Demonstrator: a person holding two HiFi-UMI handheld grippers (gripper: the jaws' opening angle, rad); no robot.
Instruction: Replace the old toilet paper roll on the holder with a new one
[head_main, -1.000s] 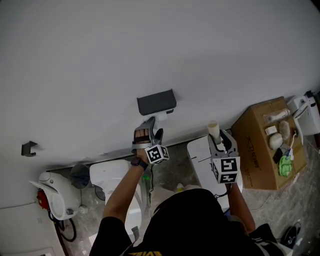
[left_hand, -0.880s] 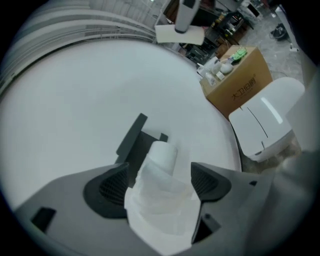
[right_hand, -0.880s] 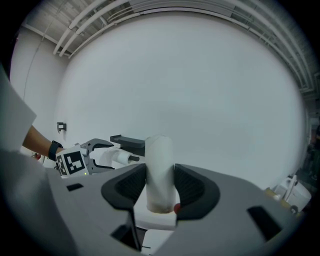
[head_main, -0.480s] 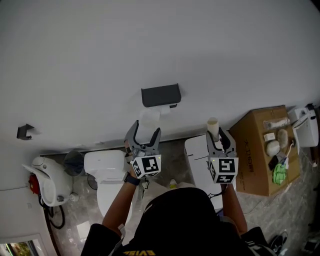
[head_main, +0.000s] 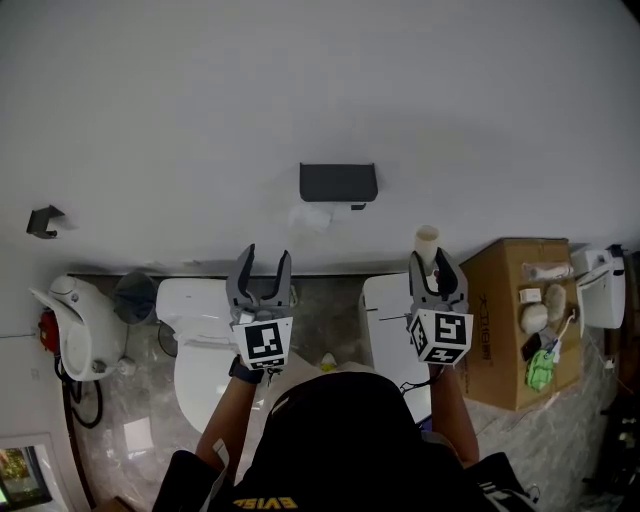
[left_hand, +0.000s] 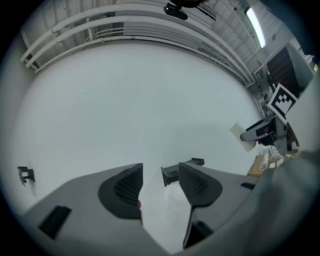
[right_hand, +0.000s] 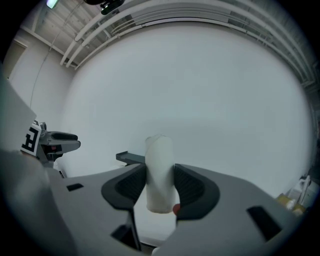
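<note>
- Cardboard tube (right_hand: 160, 172): stands upright in the right gripper view with a slight lean. Its long axis runs top to bottom, crosswise to the line the gripper points along.
- Right gripper (head_main: 432, 268): pinches the tube at its lower half, one pad on each side. The top end sticks up clear of the jaws and the bottom end shows just below the pads.
- In the head view the tube's rim shows above the jaw tips, in front of the wall (head_main: 300, 90) and to the right of the holder (head_main: 338, 182).
- Left gripper (head_main: 266, 262): jaws partly spread and just been closing, with nothing between them. It is aimed at the wall below and left of the holder, well apart from it.
- Holder: dark, mounted on the wall, not touched by either gripper.
- Hidden or unclear:
  - The tube's flanks are covered by the pads.
  - In the left gripper view, one jaw cuts off part of the holder.
  - In the right gripper view, the tube and a jaw cover most of it.
  - A whitish patch (head_main: 312, 217) just under the holder cannot be made out.
  - The person's body blocks the floor at the bottom centre.
- Count: 1 tube, 1 holder, 2 grippers, 1 toilet (head_main: 205, 320), 1 cardboard box (head_main: 500, 320) at right.
</note>
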